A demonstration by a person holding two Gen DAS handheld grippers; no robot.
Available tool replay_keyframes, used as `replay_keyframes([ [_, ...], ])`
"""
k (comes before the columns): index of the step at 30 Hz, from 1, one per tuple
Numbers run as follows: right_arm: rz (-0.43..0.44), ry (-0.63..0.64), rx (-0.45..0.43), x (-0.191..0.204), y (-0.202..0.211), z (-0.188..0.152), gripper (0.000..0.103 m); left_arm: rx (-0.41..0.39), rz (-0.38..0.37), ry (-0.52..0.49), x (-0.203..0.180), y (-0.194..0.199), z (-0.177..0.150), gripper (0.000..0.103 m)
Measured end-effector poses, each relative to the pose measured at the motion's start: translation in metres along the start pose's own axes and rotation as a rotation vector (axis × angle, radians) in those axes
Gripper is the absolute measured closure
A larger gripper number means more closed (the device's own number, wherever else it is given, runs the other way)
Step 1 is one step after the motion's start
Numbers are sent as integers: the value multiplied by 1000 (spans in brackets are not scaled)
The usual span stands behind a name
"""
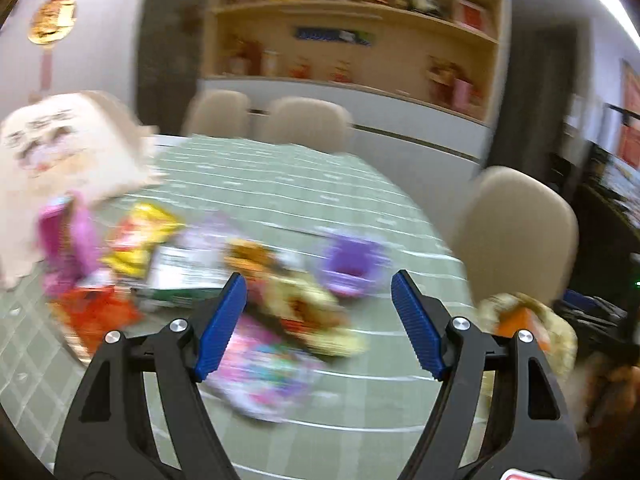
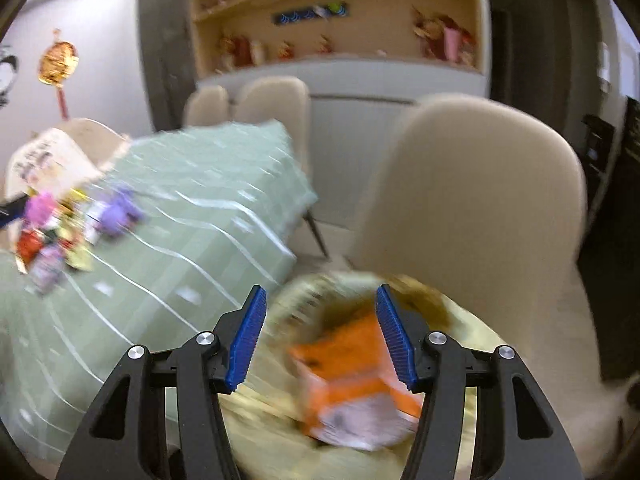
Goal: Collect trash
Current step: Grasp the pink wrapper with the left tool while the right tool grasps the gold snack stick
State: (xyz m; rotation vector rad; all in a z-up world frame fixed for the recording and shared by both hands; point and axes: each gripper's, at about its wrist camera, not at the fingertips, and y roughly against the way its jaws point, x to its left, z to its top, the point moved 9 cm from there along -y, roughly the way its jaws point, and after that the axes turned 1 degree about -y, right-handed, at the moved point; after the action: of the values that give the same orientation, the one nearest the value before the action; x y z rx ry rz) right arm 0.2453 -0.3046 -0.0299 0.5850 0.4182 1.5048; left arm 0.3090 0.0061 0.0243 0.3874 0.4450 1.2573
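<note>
Both views are blurred by motion. My left gripper [image 1: 318,312] is open above a heap of snack wrappers on the green checked tablecloth [image 1: 360,392]: a yellow-brown wrapper [image 1: 304,304], a pink wrapper [image 1: 264,368], a purple wrapper [image 1: 348,264], a red wrapper [image 1: 96,312] and a yellow bag [image 1: 140,236]. My right gripper [image 2: 320,332] is open over a yellowish round bin [image 2: 280,432] beside the table. An orange wrapper [image 2: 352,376] lies loose between its fingers, inside the bin. The bin also shows in the left wrist view [image 1: 528,320].
A beige paper bag [image 1: 60,168] stands at the table's left. Beige chairs [image 2: 472,208] ring the table, one right behind the bin. A wooden shelf with ornaments [image 1: 352,32] fills the back wall. The wrapper heap [image 2: 72,228] shows far left in the right view.
</note>
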Motion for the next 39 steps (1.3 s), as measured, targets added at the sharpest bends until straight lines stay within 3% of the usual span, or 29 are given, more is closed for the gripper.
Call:
replay_keyframes([
  [3,100,46,0,47,-10,13,49,38,15,114,40,-10,-5,32],
  [8,265,162,49,131,-49,29,49,109,-5,169,64,-24,-21,32],
  [12,386,232,60,187,-73,54,49,83,48,188,79,-23,-26,32],
  [16,438,246,146,234,-95,53,50,174,15,314,100,-42,-42,32],
  [18,441,239,197,248,-104,48,58,230,-2,328,99,-51,-51,32],
  [19,450,238,235,256,-108,45,68,245,-16,318,95,-54,-53,32],
  [21,455,265,279,269,-109,40,70,269,-45,289,84,-55,-57,32],
  [23,433,289,304,275,-111,37,70,262,-95,301,76,-48,-55,32],
  [25,416,291,333,277,-116,31,70,233,-78,288,77,-44,-51,32],
  [27,433,289,343,276,-119,24,70,251,-66,312,83,-44,-55,32],
  [28,443,295,329,276,-120,21,73,264,-67,336,86,-45,-57,32],
  [29,444,303,311,273,-121,19,86,268,-59,351,90,-44,-58,32],
  [32,433,276,203,259,-115,21,88,236,-70,352,86,-31,-51,32],
  [35,408,225,98,238,-93,25,88,214,-58,272,71,-25,-47,32],
  [39,401,156,118,212,-82,19,88,245,28,201,62,-30,-53,32],
])
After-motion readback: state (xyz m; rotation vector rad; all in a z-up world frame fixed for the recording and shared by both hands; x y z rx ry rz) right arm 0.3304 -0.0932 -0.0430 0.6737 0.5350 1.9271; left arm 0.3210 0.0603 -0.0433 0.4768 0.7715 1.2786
